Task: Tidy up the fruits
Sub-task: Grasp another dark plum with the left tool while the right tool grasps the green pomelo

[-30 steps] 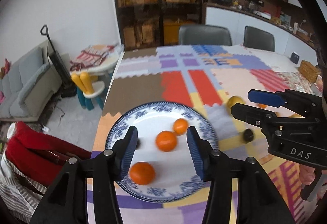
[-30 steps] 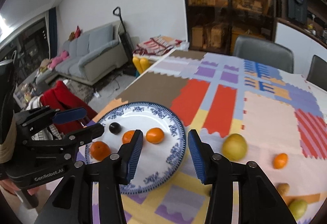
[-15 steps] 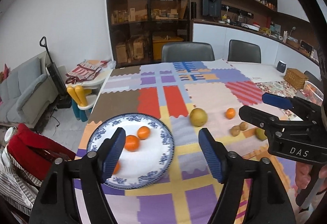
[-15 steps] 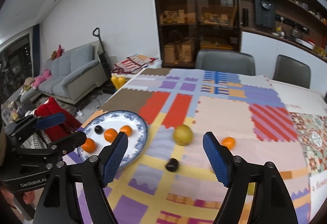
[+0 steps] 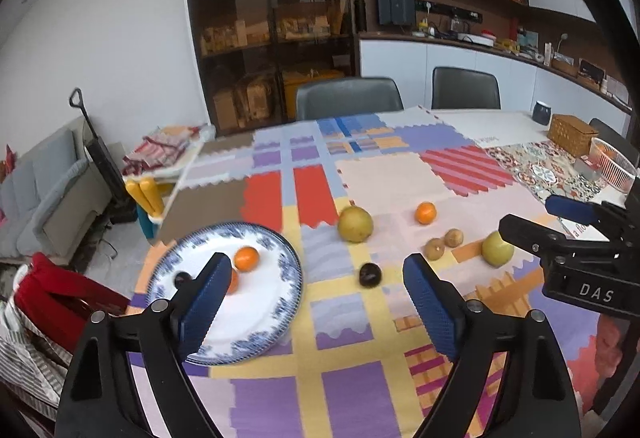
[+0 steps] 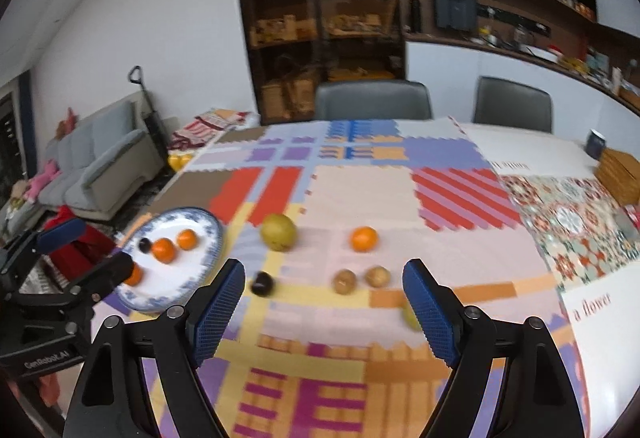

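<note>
A blue-and-white plate [image 5: 280,250] at the left of the patchwork cloth holds three oranges [image 6: 164,250] and a dark plum [image 6: 144,245]. On the cloth lie a yellow pear [image 5: 355,224], another dark plum [image 5: 369,274], an orange [image 5: 425,213], two small brown fruits [image 5: 435,248] and a green-yellow fruit [image 5: 497,249]. My left gripper [image 5: 316,302] hangs above the cloth just right of the plate, jaws opening, nothing between them. My right gripper [image 6: 324,302] hovers before the brown fruits, jaws also opening and empty. Each gripper shows in the other's view: right [image 5: 532,216], left [image 6: 100,246].
Two grey chairs [image 5: 348,98] stand at the table's far side. A wicker box [image 5: 570,134], a pink wire basket [image 5: 614,164] and a dark mug [image 5: 541,113] sit at the far right. The table's left edge drops to a sofa [image 5: 44,194] and red cloth [image 5: 60,298].
Both grippers have drawn back from over the plate toward the right and opened wide. More of the cloth and its loose fruits has come into view.
</note>
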A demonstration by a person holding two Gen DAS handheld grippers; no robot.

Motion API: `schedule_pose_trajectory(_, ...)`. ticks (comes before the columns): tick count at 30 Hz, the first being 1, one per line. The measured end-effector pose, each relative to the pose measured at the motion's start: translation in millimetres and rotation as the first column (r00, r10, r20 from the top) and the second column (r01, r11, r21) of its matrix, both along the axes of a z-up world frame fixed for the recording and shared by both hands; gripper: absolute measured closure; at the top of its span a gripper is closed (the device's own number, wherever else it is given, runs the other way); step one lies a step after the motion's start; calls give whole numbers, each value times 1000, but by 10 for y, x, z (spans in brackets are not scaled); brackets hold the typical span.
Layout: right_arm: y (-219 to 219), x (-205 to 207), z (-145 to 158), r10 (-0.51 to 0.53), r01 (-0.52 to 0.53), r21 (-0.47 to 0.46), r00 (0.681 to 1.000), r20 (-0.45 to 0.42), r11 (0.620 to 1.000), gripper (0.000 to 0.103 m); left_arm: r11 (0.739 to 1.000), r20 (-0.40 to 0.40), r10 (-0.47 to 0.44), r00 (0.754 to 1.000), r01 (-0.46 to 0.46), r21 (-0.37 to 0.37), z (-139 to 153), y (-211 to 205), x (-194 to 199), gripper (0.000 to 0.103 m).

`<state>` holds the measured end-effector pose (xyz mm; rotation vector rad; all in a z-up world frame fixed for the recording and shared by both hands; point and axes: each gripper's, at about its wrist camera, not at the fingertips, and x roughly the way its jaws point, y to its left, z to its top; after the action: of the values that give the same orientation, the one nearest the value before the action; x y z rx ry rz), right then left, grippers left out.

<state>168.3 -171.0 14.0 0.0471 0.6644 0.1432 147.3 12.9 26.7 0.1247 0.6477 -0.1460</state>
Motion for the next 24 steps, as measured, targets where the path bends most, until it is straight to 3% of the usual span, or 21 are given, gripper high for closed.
schedule_pose_trajectory(12, -339, 90, -364, -151, 140, -123, 985, -82, 982, 21, 1000, -135, -7, 991, 9, 13, -431, -212, 265, 15)
schedule_pose_trajectory(24, -545, 303, -740, -223, 207, -110, 961, -164, 972, 21, 1000, -247, -9, 969, 12, 10, -884, -376, 678, 15)
